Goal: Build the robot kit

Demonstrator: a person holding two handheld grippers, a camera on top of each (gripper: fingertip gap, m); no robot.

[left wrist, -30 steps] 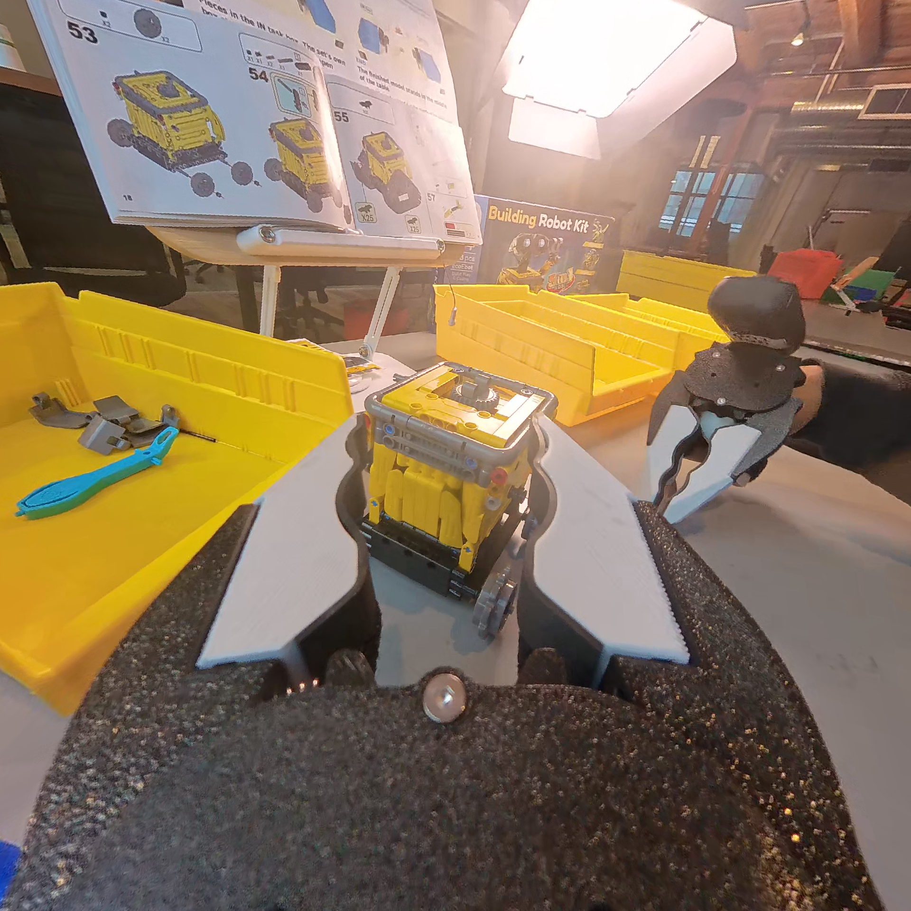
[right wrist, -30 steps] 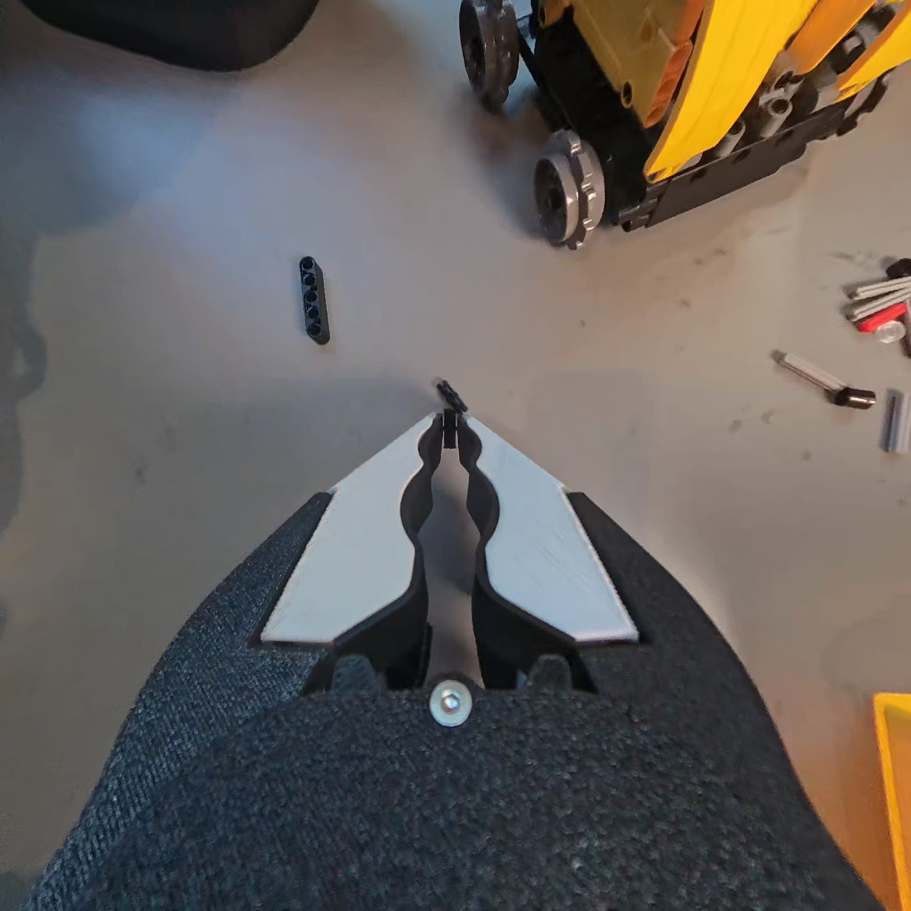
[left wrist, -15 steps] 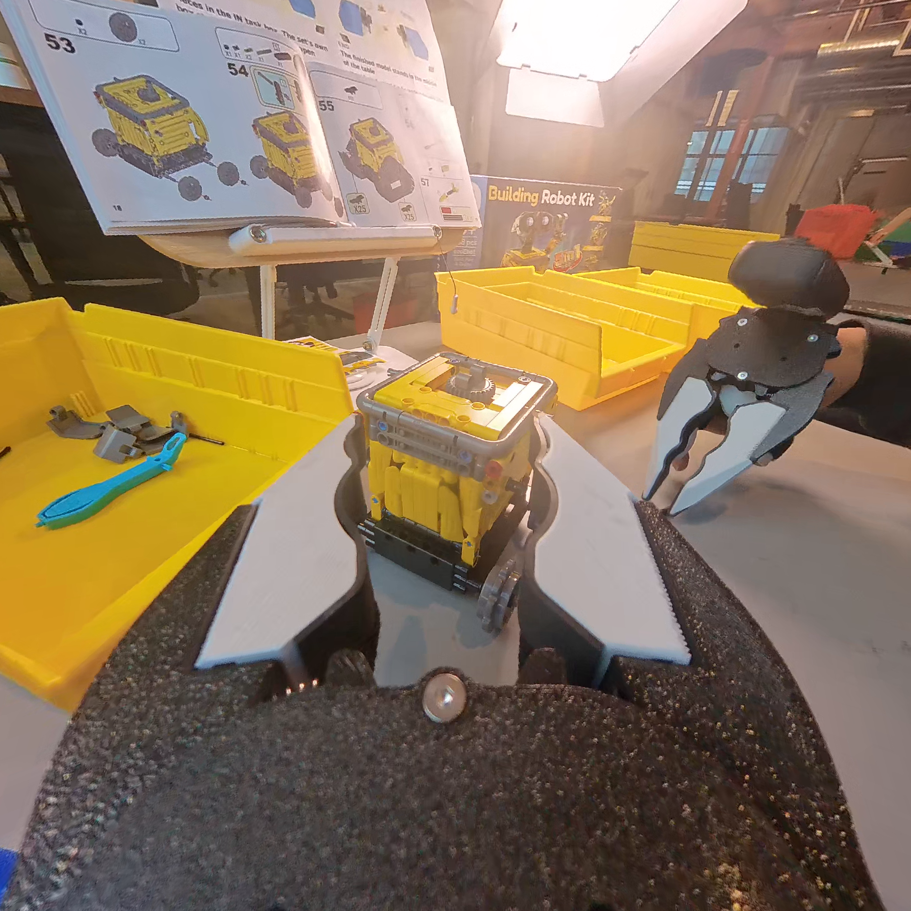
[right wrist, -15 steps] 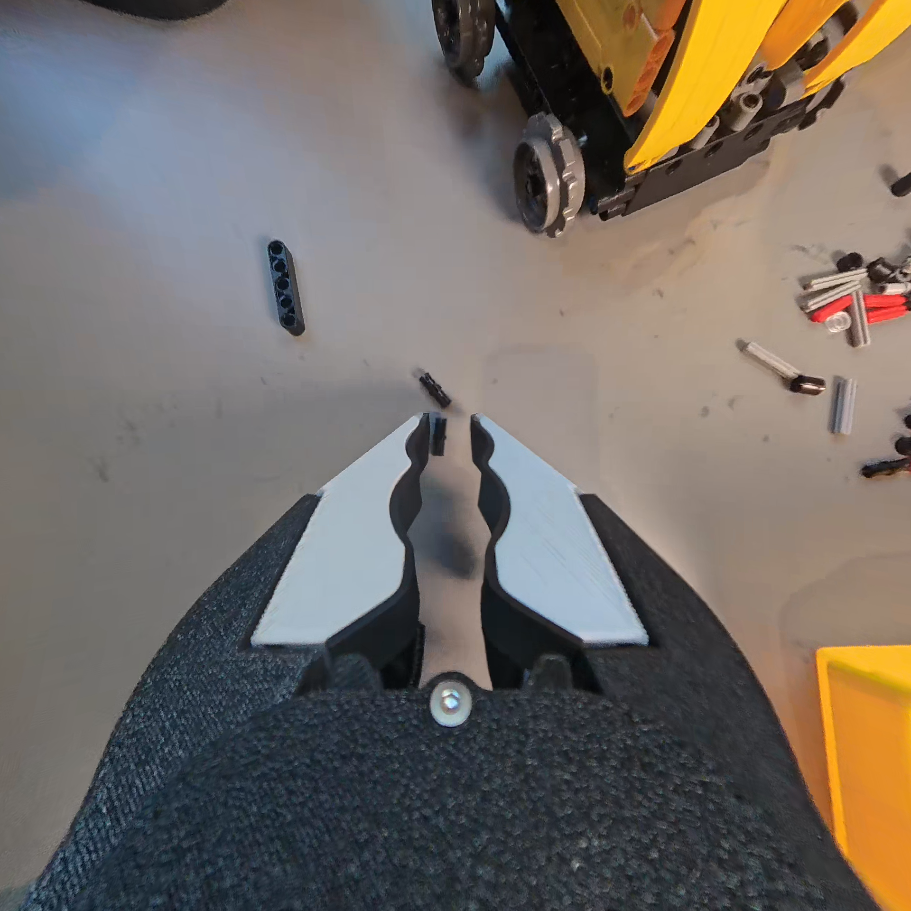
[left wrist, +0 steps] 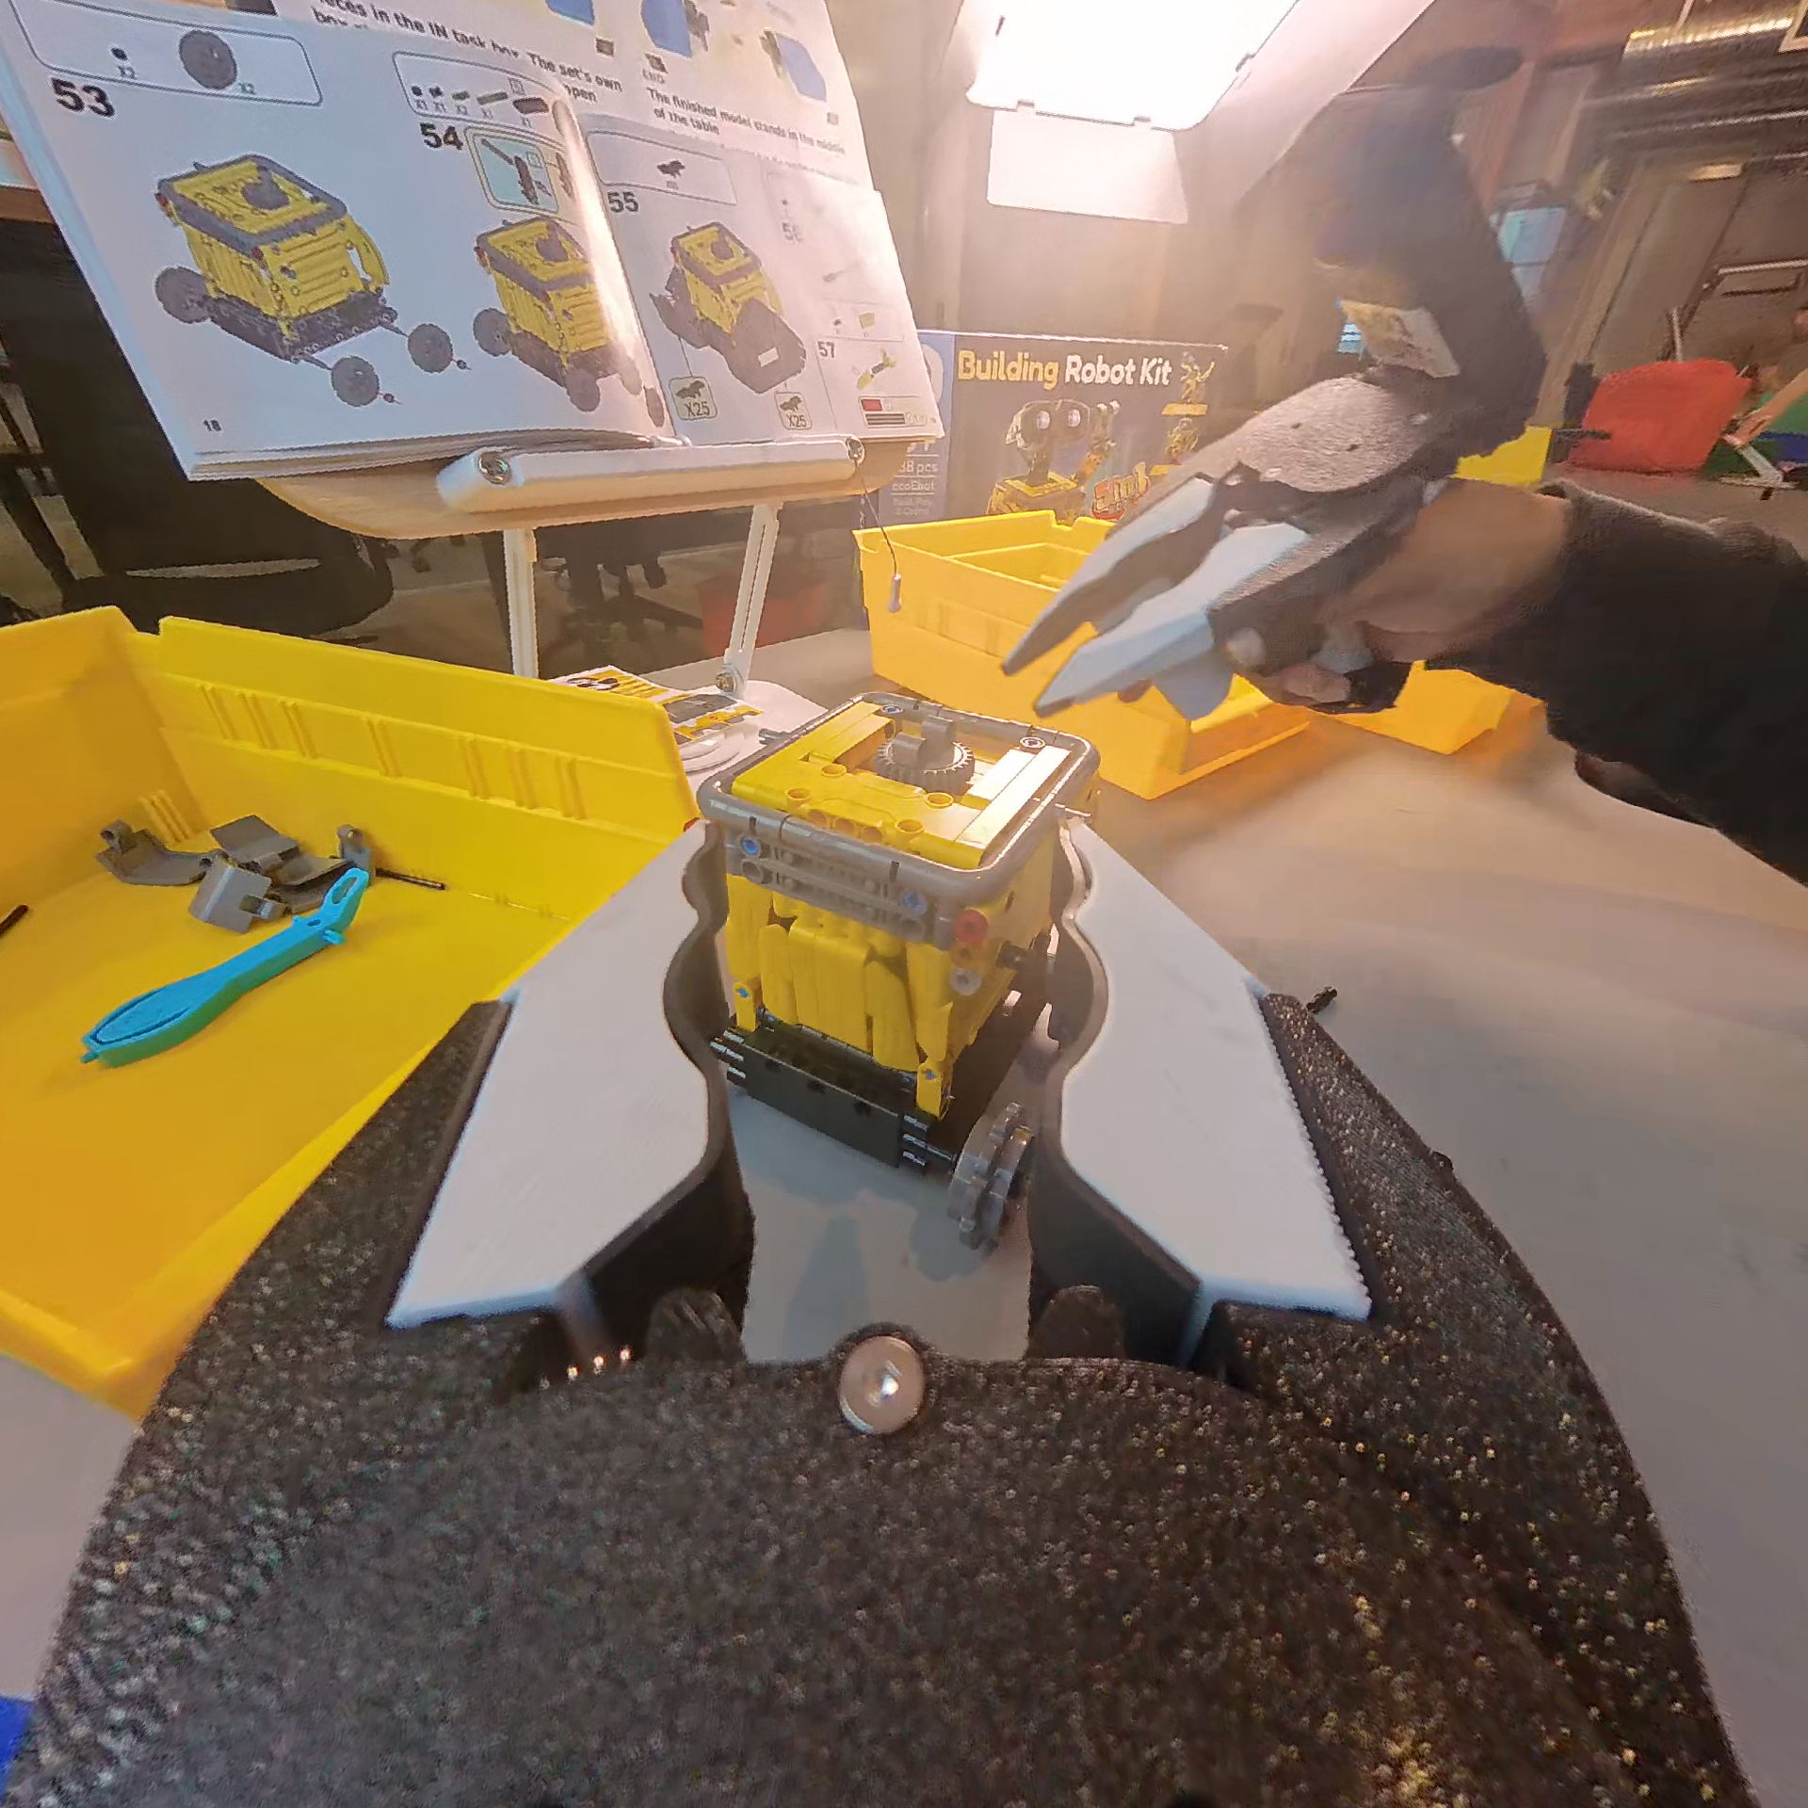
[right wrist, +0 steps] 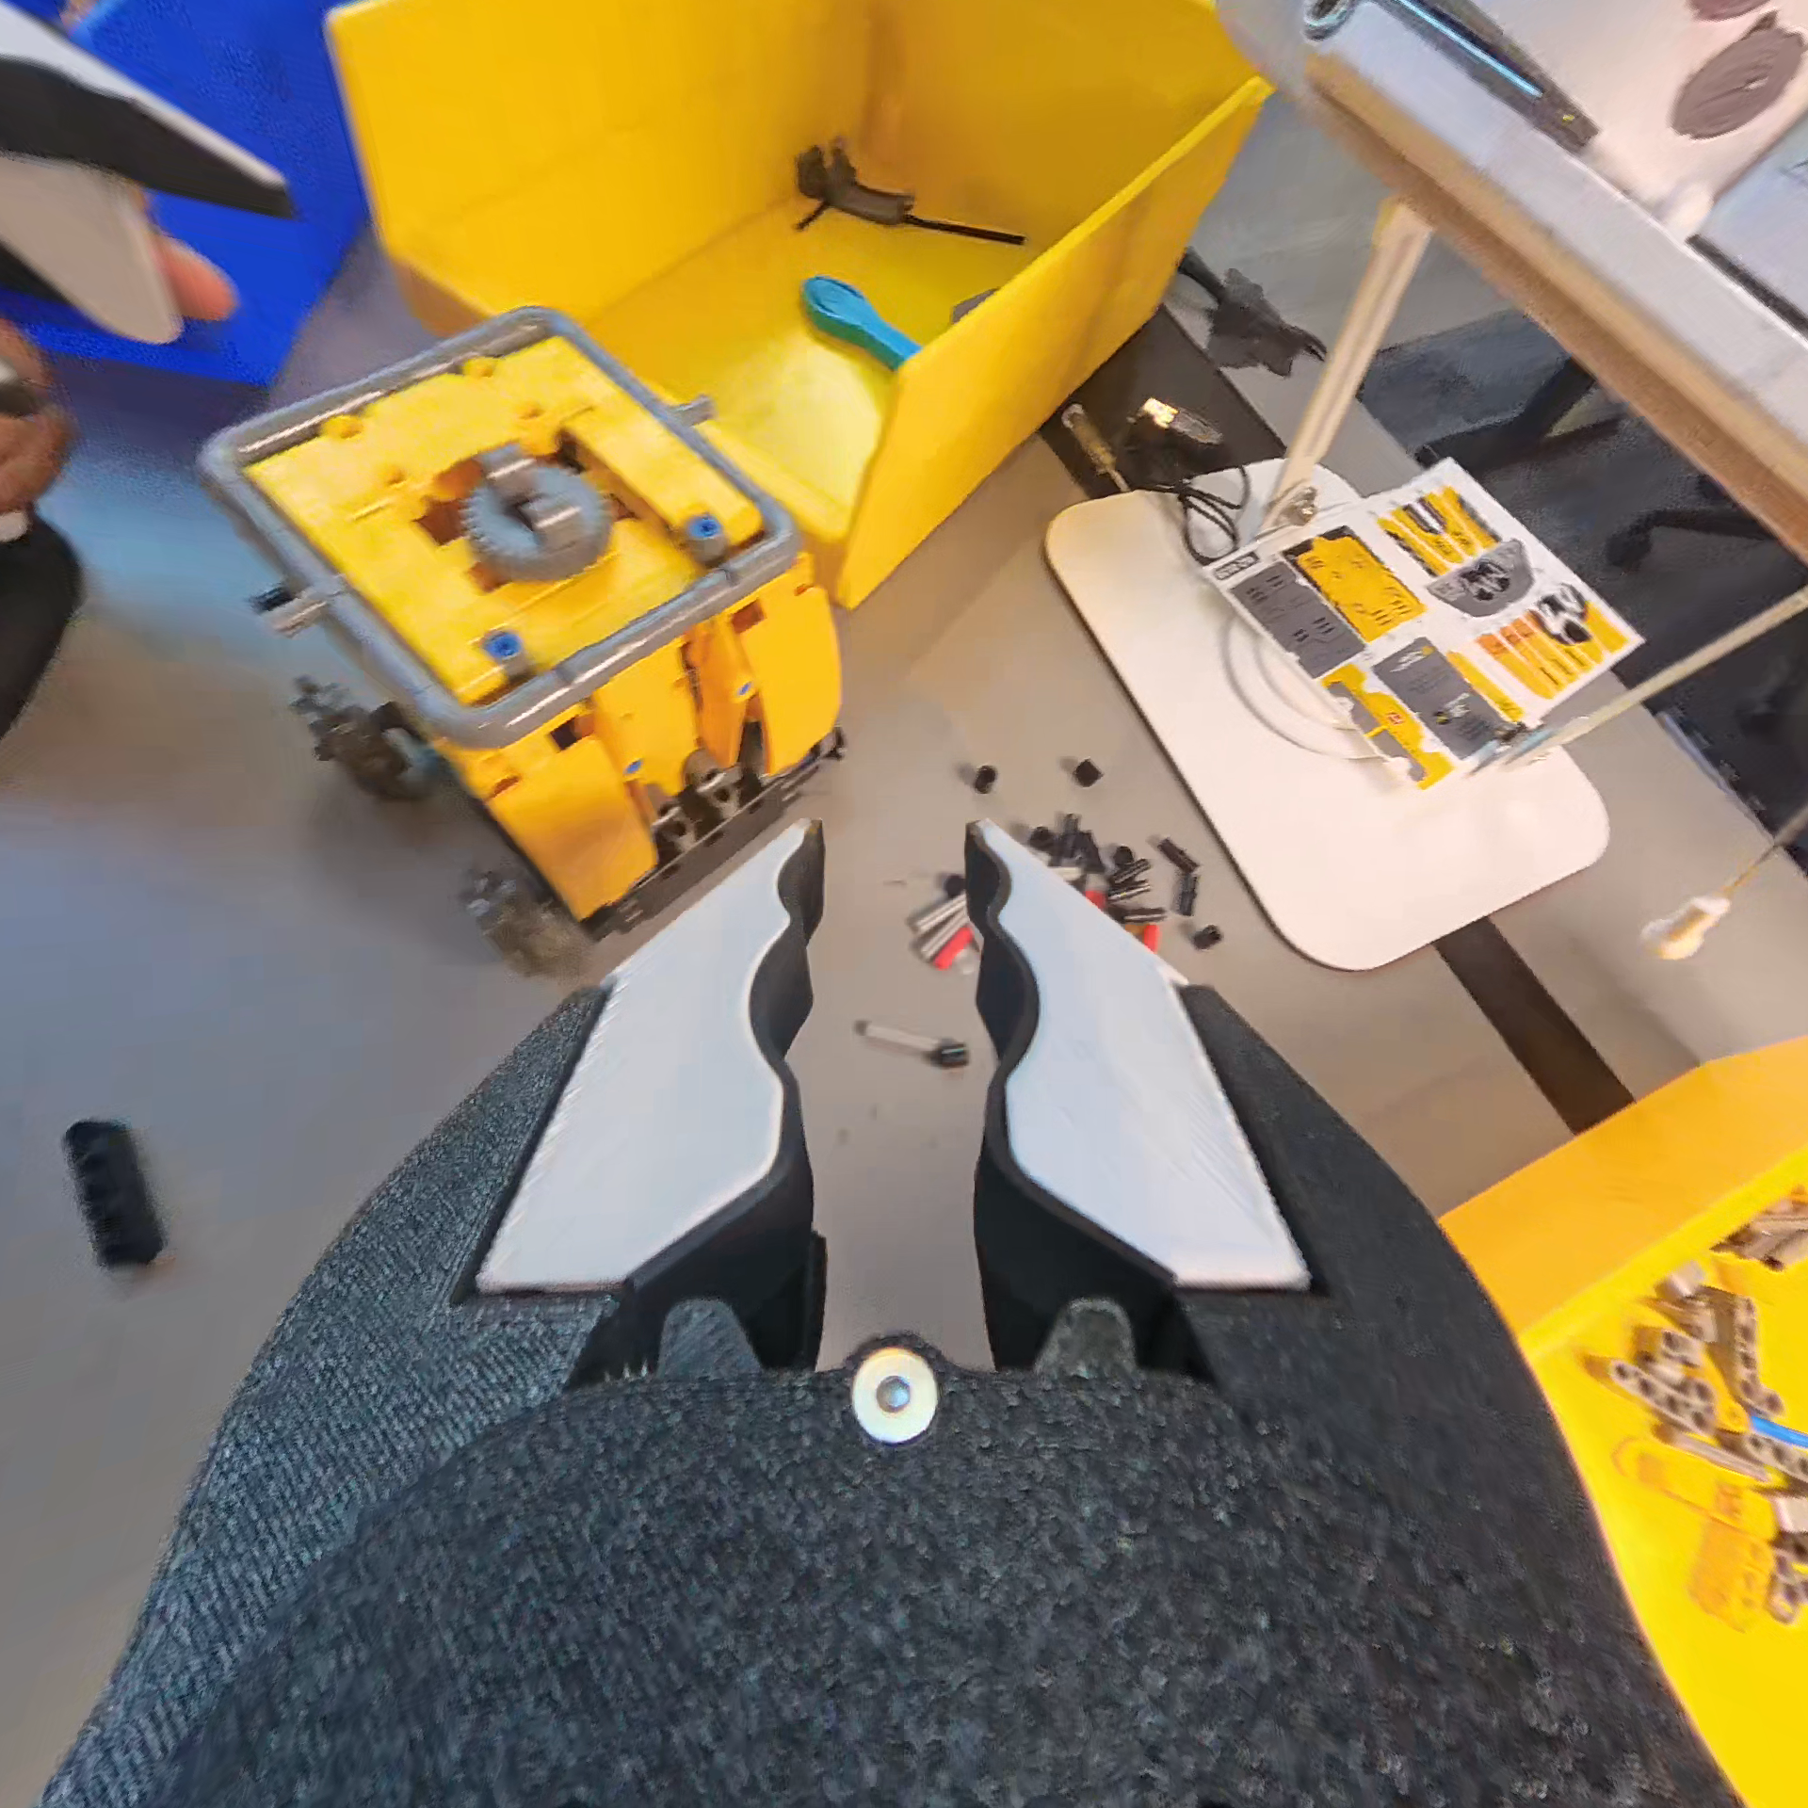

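Two grey jaws of the left gripper (left wrist: 885, 881) clasp the rigid, snap-fit yellow brick robot body (left wrist: 885, 910) by its flanks; the right gripper (right wrist: 892, 851) hangs parted, empty.

yellow brick-built robot body with grey top frame (left wrist: 885, 900) | upright on table | clasped between left gripper (left wrist: 885, 881) fingers

a yellow bin (left wrist: 411, 773) at left holds a blue tool (left wrist: 225, 978); an open instruction booklet (left wrist: 411, 245) stands on a stand behind it.
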